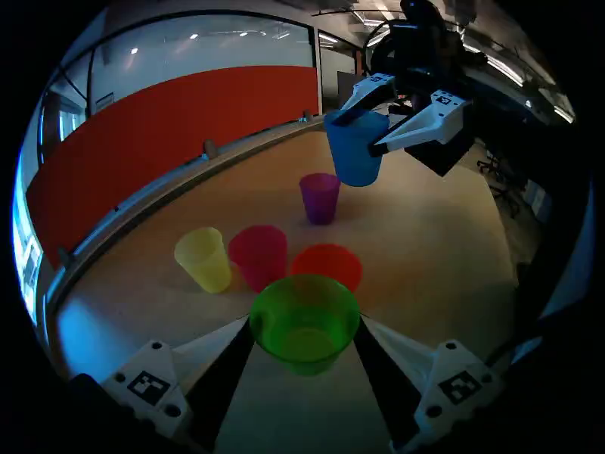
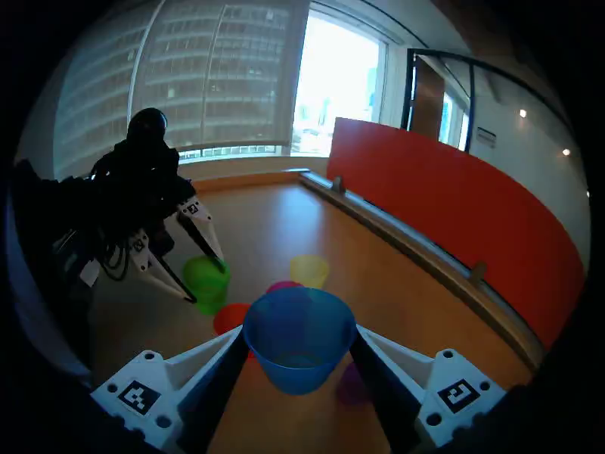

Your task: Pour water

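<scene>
We've got the left claw [image 1: 305, 327] clamped on the green cup [image 1: 305, 344] and the right claw [image 2: 299, 333] clamped on the blue cup [image 2: 299, 359], both off the desk [image 1: 431, 250]. Blue's well ahead of the left claw, so tipping now probably spills onto the purple cup [image 1: 319, 197] under the right claw.
</scene>
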Available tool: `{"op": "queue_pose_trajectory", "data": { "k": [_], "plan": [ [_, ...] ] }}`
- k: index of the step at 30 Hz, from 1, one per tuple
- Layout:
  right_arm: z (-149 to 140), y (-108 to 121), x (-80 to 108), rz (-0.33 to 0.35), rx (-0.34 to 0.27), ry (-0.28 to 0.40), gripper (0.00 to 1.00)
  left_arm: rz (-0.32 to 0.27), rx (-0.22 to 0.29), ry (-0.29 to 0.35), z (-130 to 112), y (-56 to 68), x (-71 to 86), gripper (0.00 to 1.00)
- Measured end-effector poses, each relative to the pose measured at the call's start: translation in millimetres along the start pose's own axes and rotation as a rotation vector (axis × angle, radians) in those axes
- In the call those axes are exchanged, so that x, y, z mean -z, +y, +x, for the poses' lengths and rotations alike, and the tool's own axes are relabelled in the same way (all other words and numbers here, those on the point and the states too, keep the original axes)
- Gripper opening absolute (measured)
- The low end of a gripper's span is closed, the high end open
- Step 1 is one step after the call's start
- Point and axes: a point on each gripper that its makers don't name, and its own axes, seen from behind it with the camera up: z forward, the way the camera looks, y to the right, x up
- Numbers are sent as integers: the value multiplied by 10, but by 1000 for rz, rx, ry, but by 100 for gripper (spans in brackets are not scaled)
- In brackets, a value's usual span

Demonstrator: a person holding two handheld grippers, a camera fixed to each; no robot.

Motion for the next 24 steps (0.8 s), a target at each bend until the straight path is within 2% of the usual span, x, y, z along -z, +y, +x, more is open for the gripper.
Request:
{"op": "queue_pose_trajectory", "data": {
  "k": [15, 24],
  "plan": [
    [-311, -45, -220, 23, -1, -57, 92, -15, -3, -76, -244, -27, -128, 88],
    [-438, -55, -298, 30, -4, -73, 92, -24, 11, -81, -306, -10, -191, 88]
  ]
}}
